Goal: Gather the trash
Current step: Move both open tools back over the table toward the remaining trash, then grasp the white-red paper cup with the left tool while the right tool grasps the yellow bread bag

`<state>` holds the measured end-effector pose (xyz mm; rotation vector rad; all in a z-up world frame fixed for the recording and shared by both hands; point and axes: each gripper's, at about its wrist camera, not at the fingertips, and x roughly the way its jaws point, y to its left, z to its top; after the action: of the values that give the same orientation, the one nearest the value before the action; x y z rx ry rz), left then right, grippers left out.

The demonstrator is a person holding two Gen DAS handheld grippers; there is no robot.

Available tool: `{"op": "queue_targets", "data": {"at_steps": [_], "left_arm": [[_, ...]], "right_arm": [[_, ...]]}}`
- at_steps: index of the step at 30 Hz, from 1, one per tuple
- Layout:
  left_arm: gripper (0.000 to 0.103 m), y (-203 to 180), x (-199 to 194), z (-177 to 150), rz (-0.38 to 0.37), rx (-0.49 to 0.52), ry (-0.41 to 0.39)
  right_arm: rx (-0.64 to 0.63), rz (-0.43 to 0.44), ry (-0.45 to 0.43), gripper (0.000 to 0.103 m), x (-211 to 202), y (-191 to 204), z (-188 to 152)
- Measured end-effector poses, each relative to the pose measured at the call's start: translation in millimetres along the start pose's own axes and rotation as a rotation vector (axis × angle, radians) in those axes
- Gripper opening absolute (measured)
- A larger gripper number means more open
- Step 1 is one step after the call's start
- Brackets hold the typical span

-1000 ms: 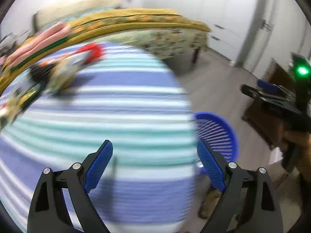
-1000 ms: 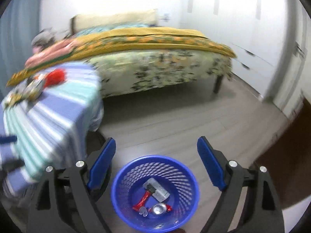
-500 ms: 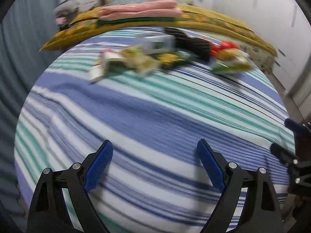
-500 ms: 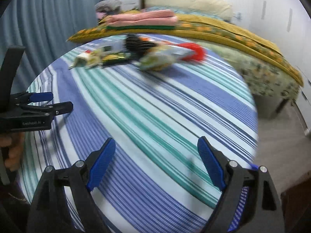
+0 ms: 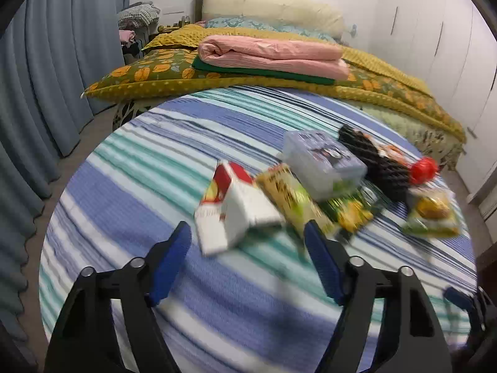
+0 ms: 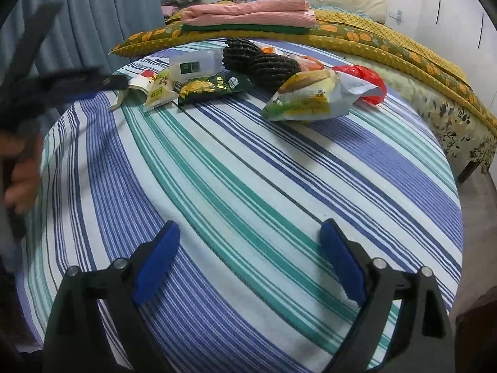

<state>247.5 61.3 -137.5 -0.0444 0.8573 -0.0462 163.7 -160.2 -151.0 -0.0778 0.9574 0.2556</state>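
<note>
Left wrist view shows the left gripper [image 5: 248, 248] spread and empty, now just short of the red-and-white carton [image 5: 231, 208] on the striped tablecloth [image 5: 139, 186], where half a second ago the trash lay far across the table. So a pickup looks imminent, probably the carton, though blur softens it. Farther off, the right gripper [image 6: 250, 259] hangs spread over bare cloth, with the sandwich wrapper [image 6: 307, 99] beyond.

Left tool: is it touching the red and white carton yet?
Cannot tell. Left wrist view shows the open left tool at the red and white carton, but motion blur hides any contact.
</note>
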Motion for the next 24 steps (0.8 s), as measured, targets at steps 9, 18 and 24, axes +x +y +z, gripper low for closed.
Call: {"op": "queue_targets", "data": {"at_steps": [9, 18, 24], "left_arm": [[0.046, -6, 33, 10, 0.027, 0.054, 0.050], [0.025, 10, -8, -6, -0.088, 0.155, 0.051], [0.035, -13, -47, -56, -0.280, 0.281, 0.089]], "right_arm": [[0.003, 0.002, 0.000, 0.092, -1, -1, -2], [0.003, 0.003, -0.005, 0.092, -2, -1, -4], [0.002, 0.002, -0.005, 0.092, -3, -1, -3]]}}
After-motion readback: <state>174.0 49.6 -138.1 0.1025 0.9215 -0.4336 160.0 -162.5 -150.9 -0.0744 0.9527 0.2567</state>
